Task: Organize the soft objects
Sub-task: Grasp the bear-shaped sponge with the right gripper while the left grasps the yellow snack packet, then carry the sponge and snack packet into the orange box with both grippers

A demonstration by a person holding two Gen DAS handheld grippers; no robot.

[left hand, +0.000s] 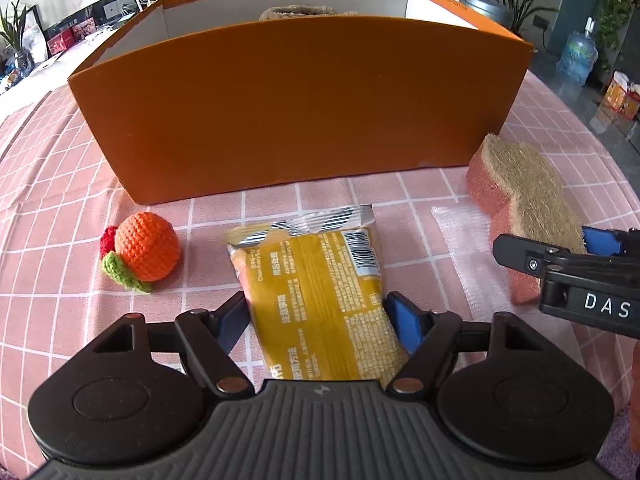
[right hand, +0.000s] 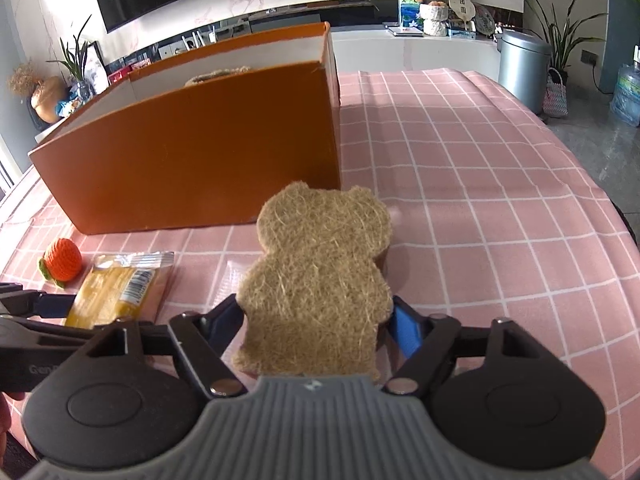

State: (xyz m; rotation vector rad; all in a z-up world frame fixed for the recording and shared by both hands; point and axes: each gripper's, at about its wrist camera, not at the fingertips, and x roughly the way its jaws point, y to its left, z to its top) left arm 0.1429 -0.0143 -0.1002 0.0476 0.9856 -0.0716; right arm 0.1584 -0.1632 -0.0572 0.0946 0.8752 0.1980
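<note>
On the left of the tabletop (left hand: 48, 200), under its pink checked cloth, a crocheted orange (left hand: 146, 247) lies in front of the orange cardboard box (left hand: 296, 108), apart from its front wall. A red crocheted piece behind the orange is mostly hidden. To the right, the left gripper (left hand: 316, 320) has its fingers (left hand: 404, 326) clamped on both sides of a yellow foil packet (left hand: 320, 300); the packet's near end is cut off by the gripper body, and its print is too small to read. Farther right, the right gripper (right hand: 318, 326) has its fingers (right hand: 406, 330) pressed against the sides of a bear-shaped scouring sponge (right hand: 320, 276), whose fibre face points up and whose pink underside shows only from the left wrist view. The sponge's head end is near the box's right front corner. Inside the box, only the top of a tan fibrous item (left hand: 298, 11) shows above the wall.
</note>
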